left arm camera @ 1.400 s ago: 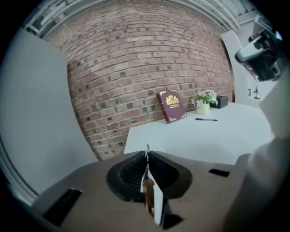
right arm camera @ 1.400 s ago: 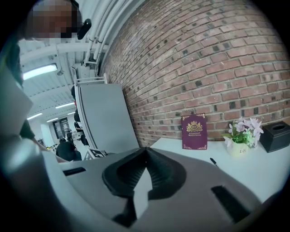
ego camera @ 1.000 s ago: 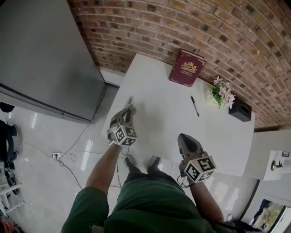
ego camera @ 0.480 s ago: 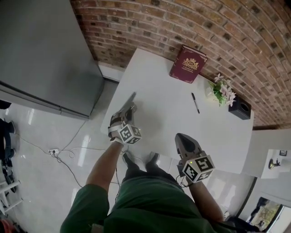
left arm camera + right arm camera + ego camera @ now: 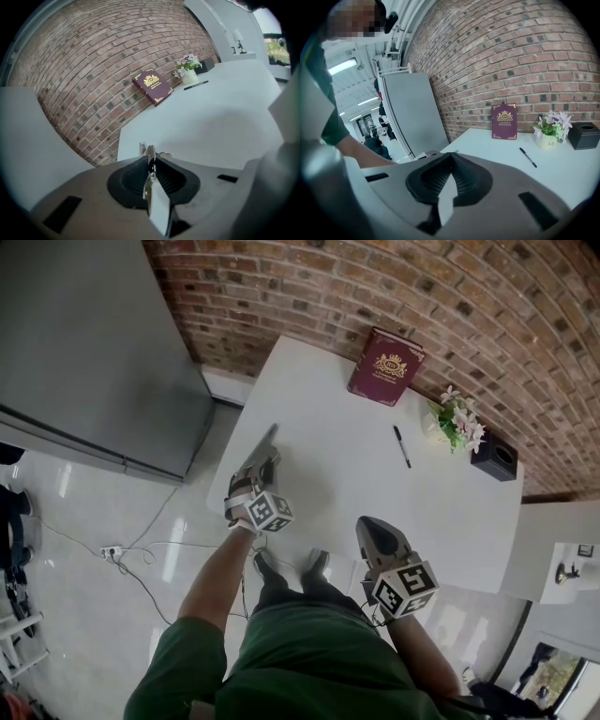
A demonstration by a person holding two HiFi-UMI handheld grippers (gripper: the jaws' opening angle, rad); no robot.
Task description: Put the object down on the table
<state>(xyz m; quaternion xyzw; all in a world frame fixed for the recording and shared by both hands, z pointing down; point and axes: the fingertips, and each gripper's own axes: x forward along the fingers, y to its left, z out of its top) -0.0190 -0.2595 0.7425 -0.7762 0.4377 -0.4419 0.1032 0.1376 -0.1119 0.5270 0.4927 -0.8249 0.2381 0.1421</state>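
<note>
My left gripper point(image 5: 263, 461) is shut on a thin grey object point(image 5: 271, 437) that sticks out past its tips over the left edge of the white table point(image 5: 366, 484). In the left gripper view the jaws point(image 5: 150, 156) are pressed together, and a pale sliver of the object point(image 5: 142, 148) shows just beyond them. I cannot tell whether the object touches the table. My right gripper point(image 5: 368, 523) hangs near the table's front edge with its jaws point(image 5: 450, 155) shut and nothing between them.
A maroon book point(image 5: 385, 367) leans against the brick wall at the back. A black pen point(image 5: 401, 446), a small flower pot point(image 5: 457, 427) and a black box point(image 5: 494, 460) sit at the right. A grey cabinet point(image 5: 84, 352) stands left; a cable point(image 5: 141, 559) lies on the floor.
My left gripper has edged slightly forward and right with the thin object, whose tip now reaches farther over the table. The right gripper has drifted a little left.
</note>
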